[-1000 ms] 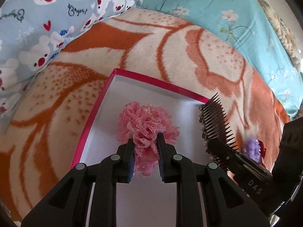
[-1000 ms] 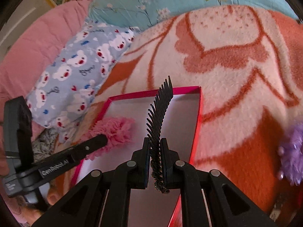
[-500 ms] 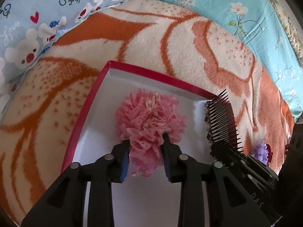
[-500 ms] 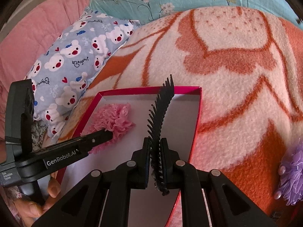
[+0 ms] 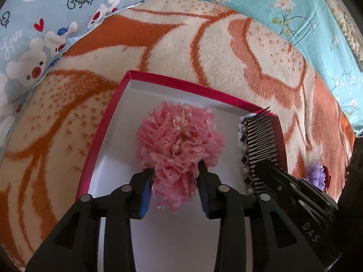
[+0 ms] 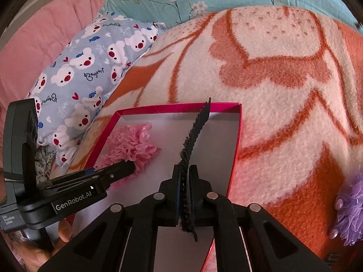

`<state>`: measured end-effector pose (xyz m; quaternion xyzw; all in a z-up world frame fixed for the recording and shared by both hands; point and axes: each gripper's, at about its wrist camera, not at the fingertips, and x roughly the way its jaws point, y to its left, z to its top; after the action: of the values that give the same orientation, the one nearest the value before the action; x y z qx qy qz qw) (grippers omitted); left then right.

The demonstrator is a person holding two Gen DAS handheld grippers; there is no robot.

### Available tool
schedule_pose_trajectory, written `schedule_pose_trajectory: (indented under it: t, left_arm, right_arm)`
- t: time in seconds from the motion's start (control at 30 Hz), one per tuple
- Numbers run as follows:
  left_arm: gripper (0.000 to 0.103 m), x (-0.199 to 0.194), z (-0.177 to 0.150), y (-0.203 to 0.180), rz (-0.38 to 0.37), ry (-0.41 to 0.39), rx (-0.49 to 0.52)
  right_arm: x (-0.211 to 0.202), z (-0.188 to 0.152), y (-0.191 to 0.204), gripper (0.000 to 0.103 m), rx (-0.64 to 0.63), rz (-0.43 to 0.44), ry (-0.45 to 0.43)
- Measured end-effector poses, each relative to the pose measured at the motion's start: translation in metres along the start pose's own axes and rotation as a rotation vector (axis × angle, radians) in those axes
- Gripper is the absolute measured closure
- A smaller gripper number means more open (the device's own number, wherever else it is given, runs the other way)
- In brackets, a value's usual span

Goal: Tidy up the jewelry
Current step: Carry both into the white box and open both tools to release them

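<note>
Red-rimmed white cardboard box [image 5: 106,122] on orange-and-cream fleece blanket [image 5: 226,45], bear-print blue pillow [image 6: 86,68] beside. Left gripper [image 5: 174,181] fingers apart around pink lace flower [image 5: 179,145]; right gripper [image 6: 185,181] clamped on black pearl-trimmed hair comb [image 6: 195,136].

A cream blanket [image 5: 226,52] with orange floral shapes fills the middle of both views. A blue bear-print pillow [image 6: 86,63] lies at its upper left, a teal flowered sheet [image 5: 283,6] runs along the top, and a pink quilt [image 6: 34,36] shows at far left.

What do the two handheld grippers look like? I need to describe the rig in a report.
Both are matte black plastic. The left gripper has blue pads inside its fingers and round silver screws on angular arms; its body reads "GenRobot.AI". The right gripper looks alike, with "DAS" in white. No cables show.
</note>
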<state>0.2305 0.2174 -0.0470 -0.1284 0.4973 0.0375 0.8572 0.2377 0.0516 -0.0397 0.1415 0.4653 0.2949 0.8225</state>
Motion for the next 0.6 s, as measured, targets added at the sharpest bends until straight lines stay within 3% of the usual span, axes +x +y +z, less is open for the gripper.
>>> schedule_pose_trajectory:
  t: [0.17, 0.23, 0.27, 0.3, 0.4, 0.47, 0.6]
  left_arm:
    - [0.045, -0.004, -0.001, 0.001, 0.024, 0.011, 0.009]
    - [0.044, -0.009, -0.003, 0.002, 0.024, 0.004, 0.005]
    - [0.044, -0.012, -0.004, 0.003, 0.027, 0.002, 0.002]
    - [0.043, -0.015, -0.005, 0.004, 0.025, 0.0, -0.001]
    - [0.042, -0.029, -0.01, 0.004, 0.025, -0.019, -0.001]
    - [0.034, -0.038, -0.014, 0.001, 0.027, -0.034, 0.005]
    - [0.034, -0.059, -0.023, -0.007, 0.017, -0.064, 0.017]
  right_arm:
    - [-0.008, 0.0, -0.002, 0.077, 0.016, 0.003, -0.009]
    - [-0.016, -0.001, -0.002, 0.067, 0.018, 0.011, -0.02]
    - [-0.023, -0.001, -0.001, 0.056, 0.014, 0.007, -0.03]
    - [-0.028, -0.001, 0.0, 0.051, 0.012, 0.009, -0.04]
    - [-0.05, -0.003, -0.001, 0.051, 0.016, 0.025, -0.068]
    - [-0.063, -0.006, -0.004, 0.048, 0.018, 0.025, -0.085]
    - [-0.093, -0.016, -0.019, 0.047, 0.03, 0.016, -0.105]
